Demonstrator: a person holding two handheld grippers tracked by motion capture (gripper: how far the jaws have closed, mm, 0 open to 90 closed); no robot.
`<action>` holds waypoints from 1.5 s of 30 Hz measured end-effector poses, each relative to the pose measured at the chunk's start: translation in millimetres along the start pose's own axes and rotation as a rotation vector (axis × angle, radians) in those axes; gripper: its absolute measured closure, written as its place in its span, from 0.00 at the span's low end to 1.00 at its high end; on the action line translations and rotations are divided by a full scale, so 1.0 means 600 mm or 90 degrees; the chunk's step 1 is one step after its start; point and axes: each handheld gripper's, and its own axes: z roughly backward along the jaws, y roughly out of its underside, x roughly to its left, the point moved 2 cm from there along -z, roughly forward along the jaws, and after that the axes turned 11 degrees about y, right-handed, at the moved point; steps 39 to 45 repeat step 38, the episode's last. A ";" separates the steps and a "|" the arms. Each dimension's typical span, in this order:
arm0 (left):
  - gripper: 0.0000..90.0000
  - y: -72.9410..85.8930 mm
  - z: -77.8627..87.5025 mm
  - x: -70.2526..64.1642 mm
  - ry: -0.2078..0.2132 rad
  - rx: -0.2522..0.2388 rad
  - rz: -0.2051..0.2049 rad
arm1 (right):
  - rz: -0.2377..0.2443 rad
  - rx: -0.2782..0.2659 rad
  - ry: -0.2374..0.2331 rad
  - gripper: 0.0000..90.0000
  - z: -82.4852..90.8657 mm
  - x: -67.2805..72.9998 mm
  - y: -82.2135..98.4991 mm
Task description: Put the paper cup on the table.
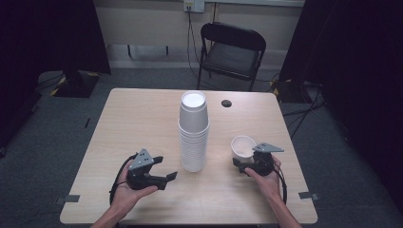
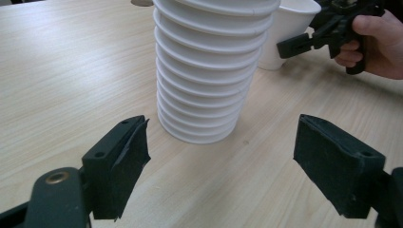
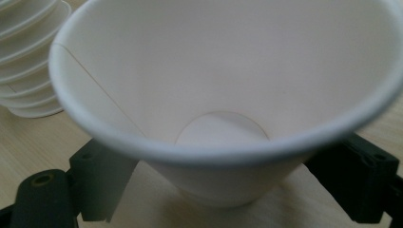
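Note:
A tall stack of upturned white paper cups (image 1: 194, 137) stands at the middle of the wooden table (image 1: 142, 118). My left gripper (image 1: 166, 167) rests low on the table to its left, open and empty, pointing at the stack's base (image 2: 199, 123). A single white cup (image 1: 242, 146) stands mouth up to the right of the stack. My right gripper (image 1: 244, 156) is open with one jaw on either side of that cup (image 3: 228, 85), low near its base. I cannot tell whether the pads touch it. In the left gripper view the right gripper (image 2: 304, 42) sits beside the cup (image 2: 290, 28).
A black folding chair (image 1: 232, 50) stands behind the table's far edge. A small dark round hole (image 1: 226, 103) lies in the tabletop behind the stack. Dark curtains hang at both sides, and cables run over the grey floor.

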 end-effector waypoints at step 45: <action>0.18 0.057 0.068 0.055 -0.106 0.016 0.053 | -0.092 0.001 0.025 0.17 0.155 -0.027 0.078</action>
